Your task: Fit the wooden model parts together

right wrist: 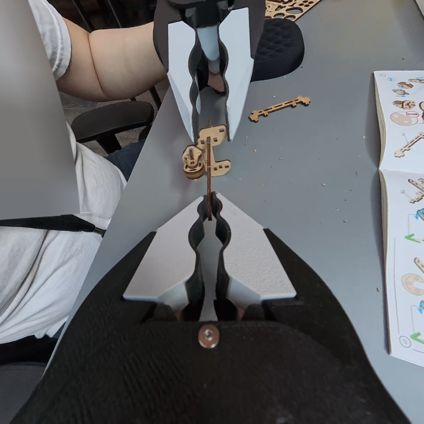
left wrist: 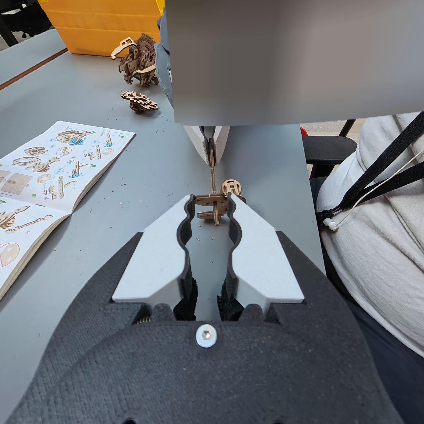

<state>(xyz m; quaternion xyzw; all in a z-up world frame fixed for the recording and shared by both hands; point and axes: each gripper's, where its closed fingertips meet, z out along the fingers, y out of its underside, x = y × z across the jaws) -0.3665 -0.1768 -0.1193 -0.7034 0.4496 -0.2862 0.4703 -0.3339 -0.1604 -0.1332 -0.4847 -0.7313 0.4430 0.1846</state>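
Observation:
My left gripper (left wrist: pixel 210 199) is shut on a flat C-shaped wooden plate (left wrist: pixel 207 202) and holds it by its top edge; it also shows in the right wrist view (right wrist: pixel 212 137), gripping the same plate (right wrist: pixel 218 158). My right gripper (right wrist: pixel 209 197) is shut on a thin wooden strip (right wrist: pixel 209 183) that stands on edge and runs into a slot of the plate. In the left wrist view the right gripper (left wrist: pixel 210 160) and the strip (left wrist: pixel 213 181) face me. A small round wooden wheel piece (right wrist: pixel 192 166) sits beside the plate.
An open instruction booklet (left wrist: pixel 57 174) lies to the left. A wooden gear assembly (left wrist: pixel 138 101) and a larger model (left wrist: pixel 137 62) sit in front of a yellow box (left wrist: pixel 101 25). A long slotted wooden bar (right wrist: pixel 280 107) lies on the grey table (right wrist: pixel 298 206). A person sits at the table edge. My right fingertips sit around 5 cm from my left ones.

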